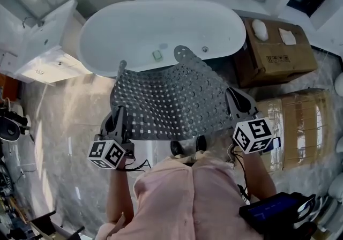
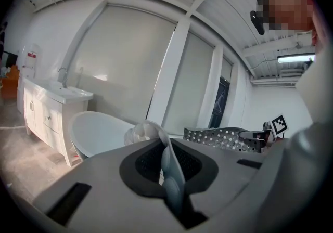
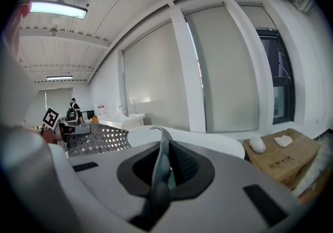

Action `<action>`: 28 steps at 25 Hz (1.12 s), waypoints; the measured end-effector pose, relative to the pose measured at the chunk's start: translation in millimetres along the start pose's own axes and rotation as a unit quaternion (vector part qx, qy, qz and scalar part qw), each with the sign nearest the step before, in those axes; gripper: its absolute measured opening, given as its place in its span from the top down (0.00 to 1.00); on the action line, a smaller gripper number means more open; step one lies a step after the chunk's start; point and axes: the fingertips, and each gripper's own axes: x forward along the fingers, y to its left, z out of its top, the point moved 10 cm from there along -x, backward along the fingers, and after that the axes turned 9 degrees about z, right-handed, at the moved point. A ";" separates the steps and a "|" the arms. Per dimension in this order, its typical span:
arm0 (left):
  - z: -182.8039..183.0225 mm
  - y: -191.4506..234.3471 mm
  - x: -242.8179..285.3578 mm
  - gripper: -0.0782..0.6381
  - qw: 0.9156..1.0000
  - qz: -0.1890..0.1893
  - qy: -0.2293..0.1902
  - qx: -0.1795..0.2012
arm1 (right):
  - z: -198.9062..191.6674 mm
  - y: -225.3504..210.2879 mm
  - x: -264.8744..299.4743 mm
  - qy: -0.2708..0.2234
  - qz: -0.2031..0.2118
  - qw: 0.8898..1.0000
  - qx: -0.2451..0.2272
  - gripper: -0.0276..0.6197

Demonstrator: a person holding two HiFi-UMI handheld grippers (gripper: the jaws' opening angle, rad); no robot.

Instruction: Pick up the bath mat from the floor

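A grey perforated rubber bath mat point(image 1: 171, 99) is held above the marble floor point(image 1: 69, 126), stretched before a white oval bathtub point(image 1: 161, 30). Its near corners are pinched by the left gripper point(image 1: 120, 113) and the right gripper point(image 1: 234, 99), jaws pressed together on them.

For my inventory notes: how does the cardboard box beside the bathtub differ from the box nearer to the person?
The far box is bare brown cardboard; the near box is wrapped in shiny clear film. The far box carries a white lump and a folded white piece; the near box's top shows nothing. The far box stands close beside the bathtub; the near box stands further from it. Both are cartons on the floor.
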 end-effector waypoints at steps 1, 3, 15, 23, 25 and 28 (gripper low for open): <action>1.2 -0.2 -0.4 0.84 1.000 0.001 -0.001 0.002 | 1.1 -0.3 -1.1 -0.002 -0.002 1.000 -0.001 0.91; 3.9 -1.9 -0.8 0.84 1.000 0.003 -0.002 0.010 | 3.6 -0.1 -2.5 -0.006 -0.006 1.000 -0.004 0.91; 13.1 -15.9 -0.4 0.84 0.999 0.010 -0.027 0.018 | 8.6 -3.3 -7.0 -0.024 -0.007 1.000 -0.013 0.92; 12.2 -16.5 -3.7 0.84 0.999 0.009 -0.031 0.020 | 9.7 -1.5 -6.6 -0.032 -0.014 0.999 -0.016 0.92; 12.8 -15.4 -3.7 0.84 0.999 0.010 -0.033 0.020 | 9.2 -1.3 -6.4 -0.032 -0.013 0.999 -0.016 0.92; 13.7 -15.7 -4.1 0.84 0.999 0.010 -0.036 0.021 | 9.1 -1.0 -7.4 -0.033 -0.014 0.999 -0.018 0.92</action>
